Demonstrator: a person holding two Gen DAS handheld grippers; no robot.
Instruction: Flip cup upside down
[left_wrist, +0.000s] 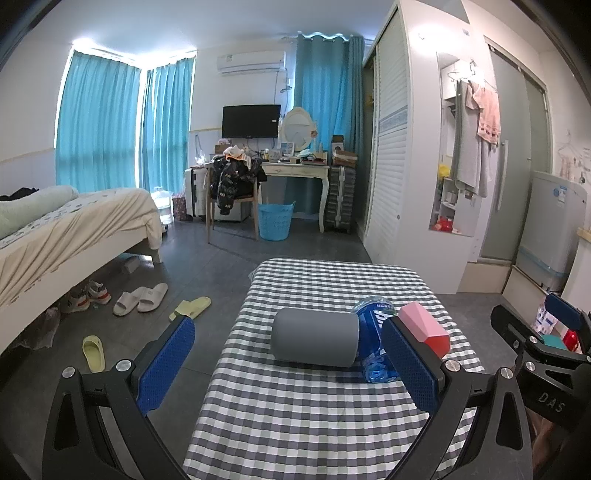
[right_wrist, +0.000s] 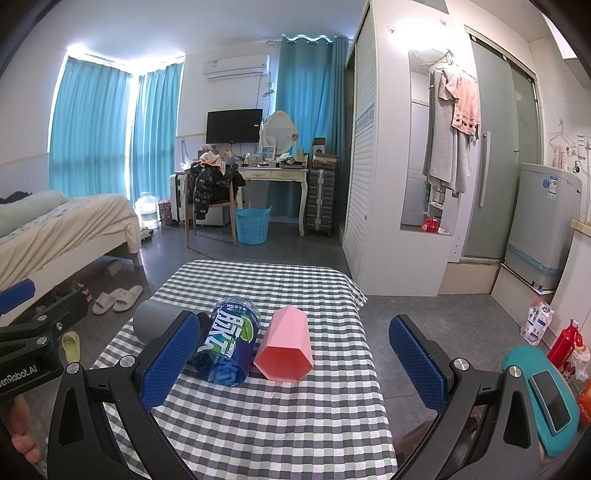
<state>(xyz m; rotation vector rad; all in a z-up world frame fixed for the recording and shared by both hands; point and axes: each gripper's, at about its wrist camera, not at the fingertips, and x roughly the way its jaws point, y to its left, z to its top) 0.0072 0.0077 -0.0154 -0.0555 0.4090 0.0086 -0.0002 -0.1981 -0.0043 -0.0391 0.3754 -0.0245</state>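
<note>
Three cups lie on their sides in a row on the checked tablecloth (left_wrist: 295, 406). A grey cup (left_wrist: 314, 341) is on the left, a blue printed cup (left_wrist: 373, 343) in the middle, a pink faceted cup (left_wrist: 424, 328) on the right. In the right wrist view the pink cup (right_wrist: 284, 349) shows its open mouth towards me, beside the blue cup (right_wrist: 227, 343) and the grey cup (right_wrist: 155, 321). My left gripper (left_wrist: 291, 365) is open, low over the near table, fingers astride the grey and blue cups. My right gripper (right_wrist: 291, 360) is open too, holding nothing.
The small table (right_wrist: 258, 424) has floor on both sides. Slippers (left_wrist: 140, 299) lie on the floor at left near a bed (left_wrist: 74, 229). A wardrobe (left_wrist: 406, 166) stands at right. Bottles and bags (right_wrist: 554, 332) sit on the floor to the right.
</note>
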